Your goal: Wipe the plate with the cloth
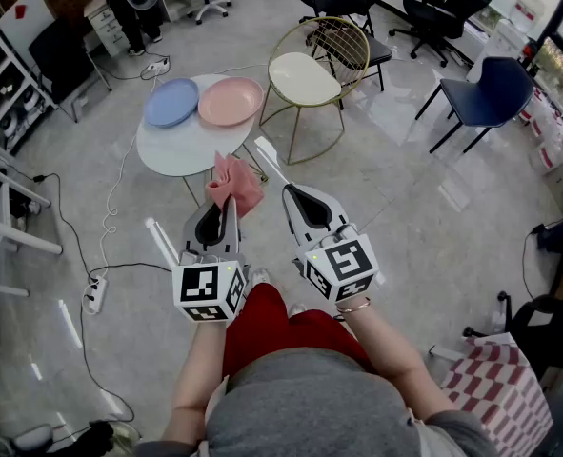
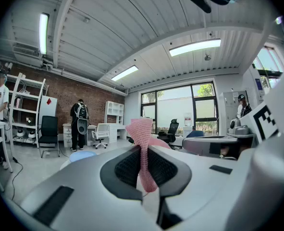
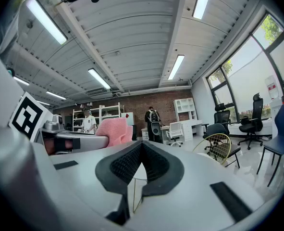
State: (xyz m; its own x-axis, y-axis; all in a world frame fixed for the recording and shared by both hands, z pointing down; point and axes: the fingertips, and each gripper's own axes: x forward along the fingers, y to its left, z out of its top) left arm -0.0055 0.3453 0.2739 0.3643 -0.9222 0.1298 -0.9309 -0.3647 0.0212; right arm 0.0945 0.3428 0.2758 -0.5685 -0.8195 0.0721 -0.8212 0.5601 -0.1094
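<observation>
A blue plate (image 1: 171, 102) and a pink plate (image 1: 231, 101) lie side by side on a round white table (image 1: 176, 150) ahead of me. My left gripper (image 1: 231, 203) is held in the air short of the table, shut on a pink cloth (image 1: 235, 184) that sticks up past its tips. In the left gripper view the cloth (image 2: 142, 143) is pinched between the black pads (image 2: 127, 167), with the blue plate (image 2: 81, 155) low in the distance. Beside it, my right gripper (image 1: 289, 194) is shut on nothing. The right gripper view shows its jaws (image 3: 141, 150) closed and the cloth (image 3: 110, 131) at the left.
A gold wire chair (image 1: 305, 79) with a cream seat stands right of the table. Cables and a power strip (image 1: 94, 293) lie on the floor at the left. Office chairs (image 1: 491, 98) are farther back. A person (image 2: 78, 124) stands by shelves.
</observation>
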